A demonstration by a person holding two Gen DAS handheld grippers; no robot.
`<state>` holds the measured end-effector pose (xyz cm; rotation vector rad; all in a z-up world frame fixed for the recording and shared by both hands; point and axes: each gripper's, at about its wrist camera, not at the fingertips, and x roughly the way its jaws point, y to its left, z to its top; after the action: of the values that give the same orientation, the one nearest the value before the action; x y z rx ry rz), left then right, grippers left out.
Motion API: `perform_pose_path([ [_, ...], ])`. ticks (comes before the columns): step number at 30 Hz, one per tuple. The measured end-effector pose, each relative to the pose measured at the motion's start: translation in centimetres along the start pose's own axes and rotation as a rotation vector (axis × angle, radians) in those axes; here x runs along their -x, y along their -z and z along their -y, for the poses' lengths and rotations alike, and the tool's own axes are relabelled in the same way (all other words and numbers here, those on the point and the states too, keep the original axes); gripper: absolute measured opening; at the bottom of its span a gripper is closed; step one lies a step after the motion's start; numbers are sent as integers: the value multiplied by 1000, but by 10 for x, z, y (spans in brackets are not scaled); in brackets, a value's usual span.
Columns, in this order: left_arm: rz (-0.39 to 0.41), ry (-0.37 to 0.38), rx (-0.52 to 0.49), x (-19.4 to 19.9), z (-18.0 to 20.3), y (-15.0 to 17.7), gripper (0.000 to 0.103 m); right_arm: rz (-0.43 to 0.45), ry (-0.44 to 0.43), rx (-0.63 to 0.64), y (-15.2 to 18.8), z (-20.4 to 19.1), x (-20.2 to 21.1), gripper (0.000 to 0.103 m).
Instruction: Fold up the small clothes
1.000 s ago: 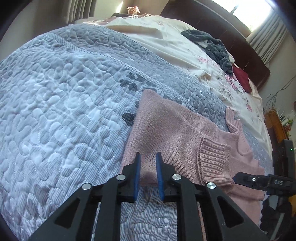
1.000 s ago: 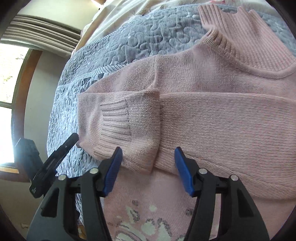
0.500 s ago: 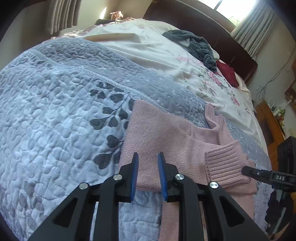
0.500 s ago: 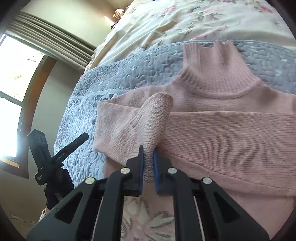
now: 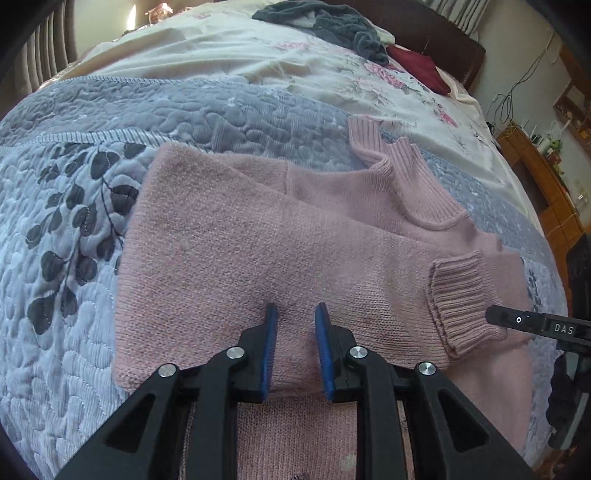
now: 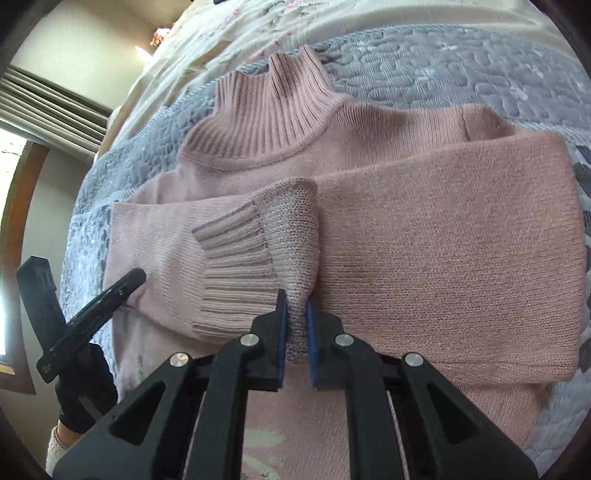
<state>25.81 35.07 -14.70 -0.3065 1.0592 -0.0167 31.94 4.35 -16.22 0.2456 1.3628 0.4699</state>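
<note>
Sweater (image 5: 280, 236), pink, lies flat on grey quilt (image 5: 66, 229), both sleeves folded across chest. Right gripper (image 6: 295, 317) clamped on cuff end of top sleeve (image 6: 255, 266). Left gripper (image 5: 295, 321) released, fingers over sweater body, gripping nothing.

Pink knit turtleneck sweater (image 6: 424, 258) flat on quilt, sleeves folded across chest.

a daylit bedroom, seen across a large bed

the bed is covered by a grey quilted bedspread (image 5: 221, 110) and a cream floral sheet (image 5: 229, 48). a dark wooden headboard (image 5: 436, 33) is set against a pale wall; a wooden cabinet (image 5: 535, 173) stands beside it. a bright window (image 6: 7, 236) is edged by pleated curtains (image 6: 44, 103).
</note>
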Motion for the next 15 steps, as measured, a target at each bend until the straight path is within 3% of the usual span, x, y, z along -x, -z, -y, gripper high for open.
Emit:
perform_pose_path([
  [4, -7, 15, 6, 4, -3, -1, 21, 8, 32, 9, 5, 0, 0, 18],
  [5, -12, 15, 7, 6, -2, -1, 21, 25, 55, 16, 6, -2, 7, 28],
  [7, -2, 7, 0, 15, 0, -3, 21, 81, 71, 56, 10, -11, 24, 29],
  [10, 28, -5, -28, 28, 6, -5, 28, 116, 67, 133, 12, -35, 38, 38],
  [13, 6, -18, -32, 24, 8, -6, 31, 69, 69, 226, 13, -68, 25, 42],
  [15, -15, -36, -25, 16, 5, -5, 31, 29, 100, 257, 13, -83, 7, 51],
])
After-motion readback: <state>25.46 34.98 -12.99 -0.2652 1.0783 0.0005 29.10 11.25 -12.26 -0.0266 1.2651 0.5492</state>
